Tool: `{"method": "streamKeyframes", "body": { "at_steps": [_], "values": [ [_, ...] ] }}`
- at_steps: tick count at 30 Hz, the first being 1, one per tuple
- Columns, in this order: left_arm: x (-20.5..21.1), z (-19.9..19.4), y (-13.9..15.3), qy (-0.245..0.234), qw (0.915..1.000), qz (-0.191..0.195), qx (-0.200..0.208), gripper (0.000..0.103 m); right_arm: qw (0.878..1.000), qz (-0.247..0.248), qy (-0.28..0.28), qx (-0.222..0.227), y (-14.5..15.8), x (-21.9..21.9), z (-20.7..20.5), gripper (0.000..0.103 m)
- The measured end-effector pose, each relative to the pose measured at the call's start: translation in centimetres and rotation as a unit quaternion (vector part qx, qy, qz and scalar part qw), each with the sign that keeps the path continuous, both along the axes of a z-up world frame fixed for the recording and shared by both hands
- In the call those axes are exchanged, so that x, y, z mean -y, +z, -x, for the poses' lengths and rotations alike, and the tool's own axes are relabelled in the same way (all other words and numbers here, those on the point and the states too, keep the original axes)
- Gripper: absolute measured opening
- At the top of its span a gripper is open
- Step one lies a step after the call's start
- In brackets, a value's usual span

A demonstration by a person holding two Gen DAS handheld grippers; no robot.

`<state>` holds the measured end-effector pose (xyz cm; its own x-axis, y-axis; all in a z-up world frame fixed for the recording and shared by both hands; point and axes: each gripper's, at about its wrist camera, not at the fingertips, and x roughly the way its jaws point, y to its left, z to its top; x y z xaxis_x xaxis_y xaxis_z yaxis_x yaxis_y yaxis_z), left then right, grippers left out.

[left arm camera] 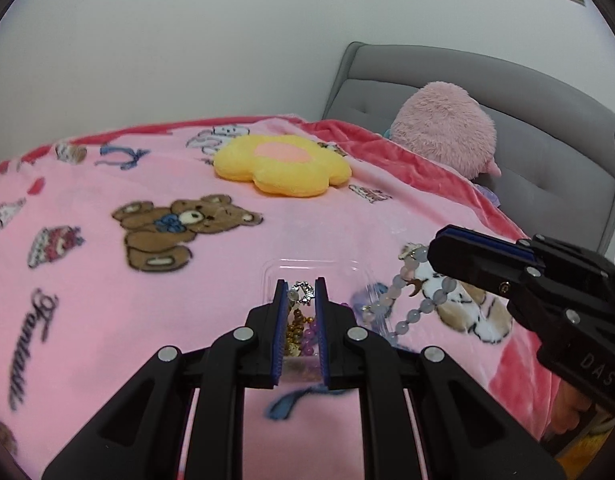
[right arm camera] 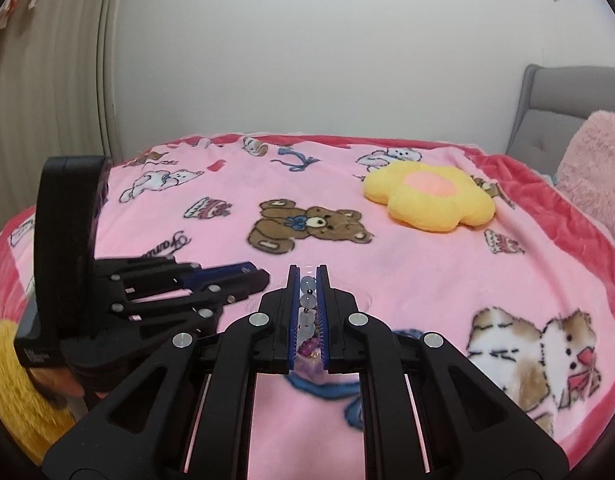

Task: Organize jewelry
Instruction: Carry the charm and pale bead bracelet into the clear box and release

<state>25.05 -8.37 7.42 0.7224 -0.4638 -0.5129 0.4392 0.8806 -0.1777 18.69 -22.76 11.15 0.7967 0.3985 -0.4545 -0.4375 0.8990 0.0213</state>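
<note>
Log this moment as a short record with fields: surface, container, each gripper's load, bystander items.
surface: pink blanket with bear prints
container: clear plastic box holding mixed beads
left gripper: shut on a silver charm above the box
right gripper: shut on a pale bead bracelet, dangling beside the box
bystanders: yellow flower cushion, pink plush

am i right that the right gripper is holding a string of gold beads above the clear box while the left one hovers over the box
Not quite: the beads are not gold. The left wrist view shows the right gripper holding a bracelet of pale blue-grey and pink beads, hanging above the clear box. The gold beads lie inside the box. The rest holds: the left gripper hovers over the box.
</note>
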Motion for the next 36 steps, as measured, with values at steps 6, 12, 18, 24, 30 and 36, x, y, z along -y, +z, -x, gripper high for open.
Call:
{"method": "streamKeyframes", "body": {
  "at_steps": [6,12,18,24,30,36],
  "values": [
    [1.1,-1.7,-1.7,0.0,0.9995,-0.011,-0.03,0.013,0.999,-0.008,0.0,-0.034,-1.8,0.1,-2.1,0.008],
    [1.6,-2.5,-3.2,-0.002,0.9981,-0.028,-0.055,0.013,0.999,0.001,-0.002,-0.053,-3.4,0.0,-3.1,0.008],
    [1.6,-2.9,-3.7,-0.005,0.9975,-0.031,-0.063,0.013,0.997,-0.007,-0.001,-0.078,-4.7,0.1,-3.8,0.008],
    [2.2,-2.9,-3.7,-0.007,0.997,-0.048,-0.061,0.013,0.995,-0.012,0.001,-0.097,-5.8,0.2,-4.4,0.008],
    [2.1,-2.9,-4.0,-0.006,0.9967,-0.046,-0.067,0.016,0.995,-0.022,0.011,-0.1,-6.3,0.5,-4.2,0.008],
    [2.2,-2.3,-3.7,-0.018,0.997,-0.031,-0.069,0.032,0.994,-0.044,0.017,-0.101,-6.1,1.1,-3.8,0.009]
  ]
}}
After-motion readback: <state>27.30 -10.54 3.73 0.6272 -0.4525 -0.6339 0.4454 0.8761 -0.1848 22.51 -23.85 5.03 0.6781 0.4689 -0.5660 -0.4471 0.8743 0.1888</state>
